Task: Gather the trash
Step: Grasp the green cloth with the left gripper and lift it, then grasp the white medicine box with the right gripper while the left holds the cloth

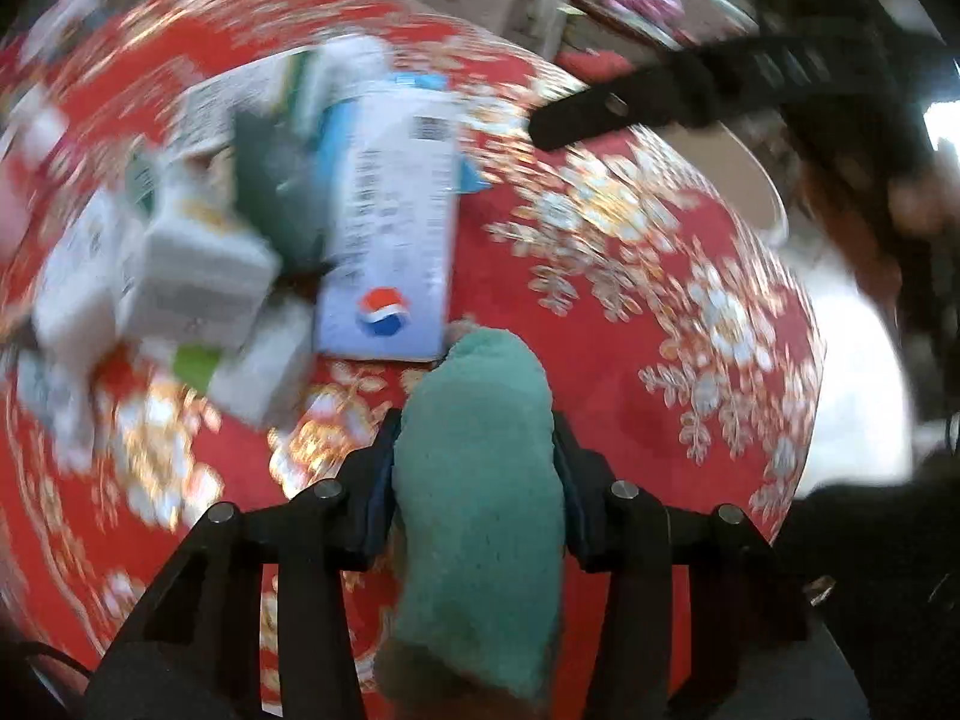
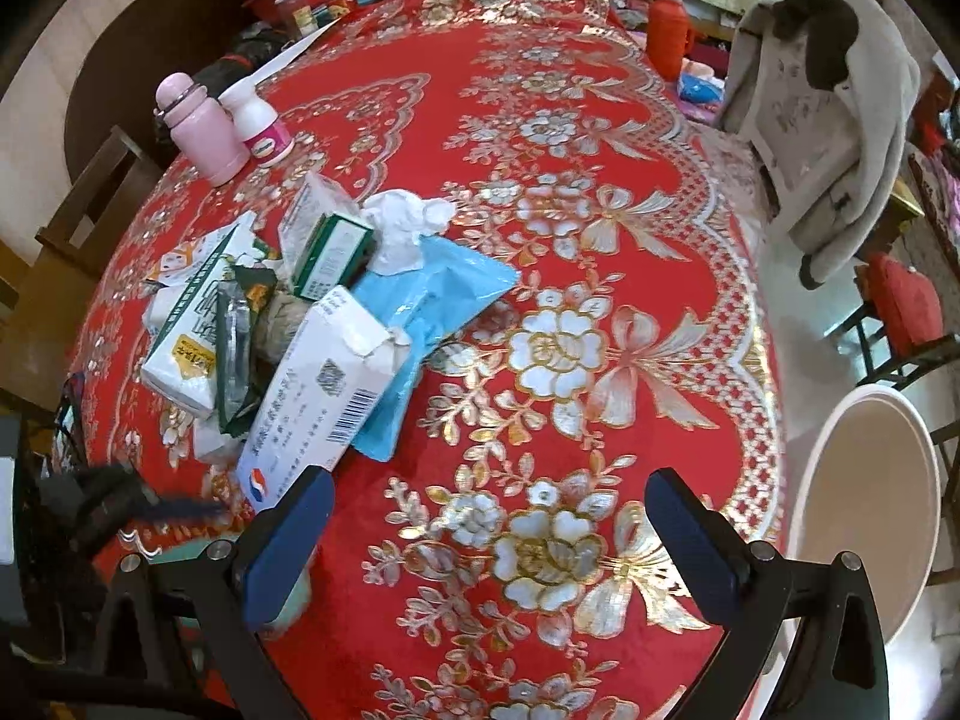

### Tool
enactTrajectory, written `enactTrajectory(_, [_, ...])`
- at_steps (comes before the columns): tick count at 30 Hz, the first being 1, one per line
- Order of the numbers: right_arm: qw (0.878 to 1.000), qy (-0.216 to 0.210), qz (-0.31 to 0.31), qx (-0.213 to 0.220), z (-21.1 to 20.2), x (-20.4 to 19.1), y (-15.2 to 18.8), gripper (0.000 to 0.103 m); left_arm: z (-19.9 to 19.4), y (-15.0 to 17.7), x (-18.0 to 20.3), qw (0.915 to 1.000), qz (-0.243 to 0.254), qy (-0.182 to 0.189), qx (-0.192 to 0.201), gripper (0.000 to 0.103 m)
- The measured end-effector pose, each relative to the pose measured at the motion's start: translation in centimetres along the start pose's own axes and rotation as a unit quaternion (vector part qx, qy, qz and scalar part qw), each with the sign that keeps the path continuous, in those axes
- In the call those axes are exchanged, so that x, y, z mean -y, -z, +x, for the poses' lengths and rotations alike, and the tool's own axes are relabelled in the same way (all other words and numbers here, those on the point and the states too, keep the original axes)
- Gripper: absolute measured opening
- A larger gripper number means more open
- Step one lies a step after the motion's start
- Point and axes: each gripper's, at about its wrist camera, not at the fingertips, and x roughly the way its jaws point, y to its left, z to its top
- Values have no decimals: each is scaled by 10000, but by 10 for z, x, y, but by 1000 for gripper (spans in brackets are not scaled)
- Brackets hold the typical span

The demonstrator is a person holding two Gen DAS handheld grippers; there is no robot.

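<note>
A pile of trash lies on the red flowered tablecloth [image 2: 600, 192]: a long white carton [image 2: 318, 396] with a red and blue logo, a blue plastic wrapper [image 2: 432, 294], a crumpled tissue [image 2: 402, 222], a green and white box [image 2: 330, 252] and a white milk carton [image 2: 192, 330]. My left gripper [image 1: 477, 420] is shut on a teal cloth [image 1: 480, 480], just short of the white carton [image 1: 390, 228]; that view is blurred. My right gripper [image 2: 489, 516] is open and empty over the cloth, right of the pile; one of its fingers [image 1: 600, 111] shows in the left wrist view.
A pink bottle [image 2: 201, 126] and a small white bottle [image 2: 261, 123] stand at the table's far left. A white round bin [image 2: 864, 510] stands beside the table at the right. A chair with a grey coat [image 2: 828, 138] is at the far right. Clutter lines the far edge.
</note>
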Motion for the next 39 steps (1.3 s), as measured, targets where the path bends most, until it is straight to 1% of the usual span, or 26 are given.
enactTrajectory(1, [10000,-70,-20,-14,1,-3,0,103,-5,4,-3,9998,-153,-101,43,42])
enactTrajectory(2, [9999,-134,-50,-25,2,-8,0,103,-9,6,-4,9995,-294,-119,88,42])
enactTrajectory(4, [9997,-205,-104,-76,7,-19,0,101,-27,14,-17,9959,-848,-46,311,41])
enactTrajectory(5, [9996,-231,-107,-131,11,-25,1,97,-35,18,-23,9934,-1073,-61,399,41])
enactTrajectory(6, [9995,-264,-95,-173,14,-29,1,95,-42,21,-29,9902,-1299,-142,484,41])
enactTrajectory(7, [9993,-312,-67,-213,18,-34,1,91,-50,25,-37,9854,-1581,-293,565,41])
enactTrajectory(8, [9993,-308,-48,-215,21,-38,1,90,-53,27,-43,9823,-1740,-359,591,41])
enactTrajectory(11, [9999,-3,-149,7,22,-52,-6,90,-59,37,-59,9722,-2204,-479,627,41])
enactTrajectory(14, [9989,303,-298,184,23,-61,-19,90,-61,45,-67,9663,-2439,-555,603,41])
enactTrajectory(16, [9978,466,-358,323,25,-61,-32,90,-62,49,-69,9643,-2526,-519,603,41])
enactTrajectory(18, [9972,572,-349,337,30,-57,-45,90,-59,50,-68,9646,-2528,-493,573,41])
enactTrajectory(21, [9946,893,-521,-36,46,-53,-53,90,-55,50,-66,9662,-2472,-503,534,41])
enactTrajectory(22, [9930,993,-618,-183,50,-53,-52,90,-54,52,-66,9665,-2458,-512,535,41])
enactTrajectory(24, [9915,1000,-742,-371,48,-49,-37,90,-55,55,-67,9664,-2458,-513,545,41])
enactTrajectory(27, [9915,757,-798,-692,40,-45,-7,90,-56,57,-71,9639,-2549,-511,568,41])
enactTrajectory(28, [9918,558,-765,-864,39,-45,4,90,-56,57,-72,9627,-2594,-520,564,41])
enactTrajectory(30, [9917,218,-762,-1010,35,-47,20,90,-56,59,-75,9600,-2691,-522,574,41])
enactTrajectory(32, [9923,149,-863,-881,26,-51,28,90,-57,58,-78,9569,-2792,-531,591,41])
enactTrajectory(34, [9934,99,-1001,-552,15,-53,31,90,-57,57,-78,9558,-2820,-570,606,41])
enactTrajectory(35, [9927,5,-1119,-440,12,-55,31,90,-57,57,-78,9555,-2829,-577,605,41])
enactTrajectory(36, [9908,-89,-1286,-404,13,-58,30,90,-57,56,-78,9551,-2844,-578,592,41])
enactTrajectory(39, [9805,-147,-1887,-537,22,-70,28,90,-58,60,-77,9545,-2865,-593,577,41])
